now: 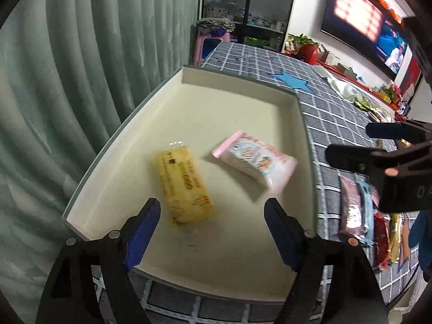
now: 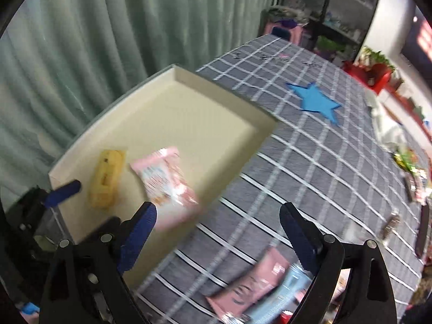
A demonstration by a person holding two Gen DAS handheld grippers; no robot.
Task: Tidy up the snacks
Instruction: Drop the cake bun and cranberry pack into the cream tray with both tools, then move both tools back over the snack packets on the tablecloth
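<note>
Checked tablecloth [image 2: 310,162] beside green curtain [image 2: 81,40]

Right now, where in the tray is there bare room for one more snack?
The tray is bare across its far half, beyond the yellow packet and pink packet. Crowded: the snack row on the checked cloth beside it.

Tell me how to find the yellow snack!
Look at the big cream tray on the checked tablecloth. Two packets lie inside it. The yellow snack is the long one nearer the curtain, beside a pink and white packet.
</note>
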